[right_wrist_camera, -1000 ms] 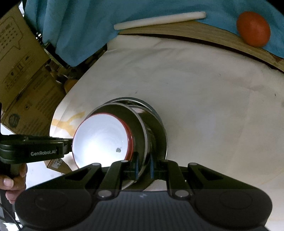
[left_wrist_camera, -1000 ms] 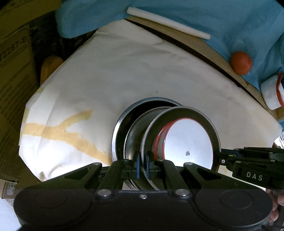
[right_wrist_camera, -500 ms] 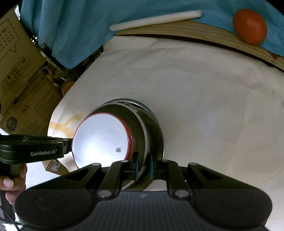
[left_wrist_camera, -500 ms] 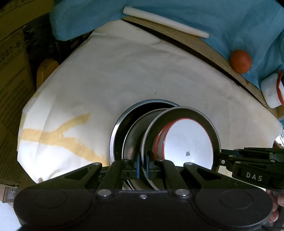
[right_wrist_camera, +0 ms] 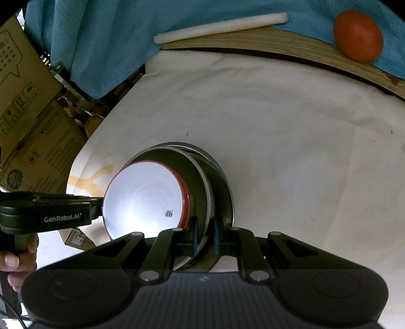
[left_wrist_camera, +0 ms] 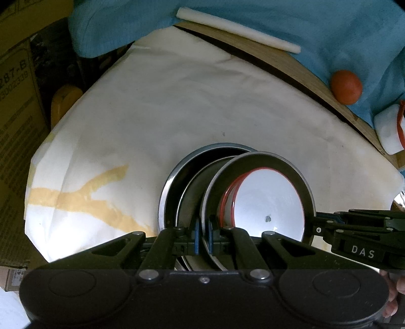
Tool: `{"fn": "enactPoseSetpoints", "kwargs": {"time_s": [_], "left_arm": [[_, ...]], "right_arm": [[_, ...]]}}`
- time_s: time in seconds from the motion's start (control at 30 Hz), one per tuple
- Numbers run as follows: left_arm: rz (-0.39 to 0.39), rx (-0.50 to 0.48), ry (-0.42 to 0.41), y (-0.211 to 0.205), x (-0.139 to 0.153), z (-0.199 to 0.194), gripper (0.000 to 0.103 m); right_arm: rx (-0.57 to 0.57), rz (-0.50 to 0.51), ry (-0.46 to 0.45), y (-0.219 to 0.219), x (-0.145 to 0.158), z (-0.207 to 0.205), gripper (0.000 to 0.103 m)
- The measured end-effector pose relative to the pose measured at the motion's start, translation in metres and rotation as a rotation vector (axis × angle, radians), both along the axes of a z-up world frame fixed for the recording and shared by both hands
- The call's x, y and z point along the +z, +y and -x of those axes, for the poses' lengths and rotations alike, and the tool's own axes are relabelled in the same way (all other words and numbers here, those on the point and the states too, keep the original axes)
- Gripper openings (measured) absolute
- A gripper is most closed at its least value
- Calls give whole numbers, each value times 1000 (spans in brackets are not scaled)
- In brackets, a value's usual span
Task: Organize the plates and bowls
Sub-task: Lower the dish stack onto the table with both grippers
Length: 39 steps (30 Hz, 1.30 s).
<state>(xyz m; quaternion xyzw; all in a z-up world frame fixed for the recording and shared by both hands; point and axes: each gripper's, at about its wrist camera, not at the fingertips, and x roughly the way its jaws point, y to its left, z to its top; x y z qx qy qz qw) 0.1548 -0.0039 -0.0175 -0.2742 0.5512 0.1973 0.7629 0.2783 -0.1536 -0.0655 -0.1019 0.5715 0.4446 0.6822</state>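
Two handheld grippers clamp a nested stack of dishes from opposite sides, low in the centre of both wrist views, above a bench draped in a cream cloth [left_wrist_camera: 192, 101]. The left gripper [left_wrist_camera: 202, 236] has its jaws pinched tight on the near rim of the steel bowl [left_wrist_camera: 253, 159] that cradles a red-rimmed white bowl [left_wrist_camera: 268, 202]; the right gripper [right_wrist_camera: 204, 239] has its jaws narrowed on the opposite rim of the same steel bowl, seen in its own view with the white bowl's glossy inside turned toward the lower left. That steel bowl tilts inside a second steel bowl [left_wrist_camera: 192, 184], which sits in a wider dark pan [left_wrist_camera: 174, 182]; whether the stack touches the cloth cannot be told. A yellow streak [left_wrist_camera: 83, 200] marks the cloth at left of the frame. Along the top edge, a blue cloth [left_wrist_camera: 303, 22] carries a white rod [left_wrist_camera: 238, 29] and, at upper right, a red-orange ball [left_wrist_camera: 346, 86]. Cardboard boxes [right_wrist_camera: 27, 121] crowd the left edge, where a hand [right_wrist_camera: 17, 260] grips the left tool's handle.
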Motion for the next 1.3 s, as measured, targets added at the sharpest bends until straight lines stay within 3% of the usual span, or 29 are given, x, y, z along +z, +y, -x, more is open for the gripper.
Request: {"fn": "enactPoseSetpoints", "kwargs": {"time_s": [1.3], "left_arm": [[-1, 5, 5, 5, -1, -1, 5]], "right_arm": [[0, -17, 12, 0, -3, 0, 17]]}}
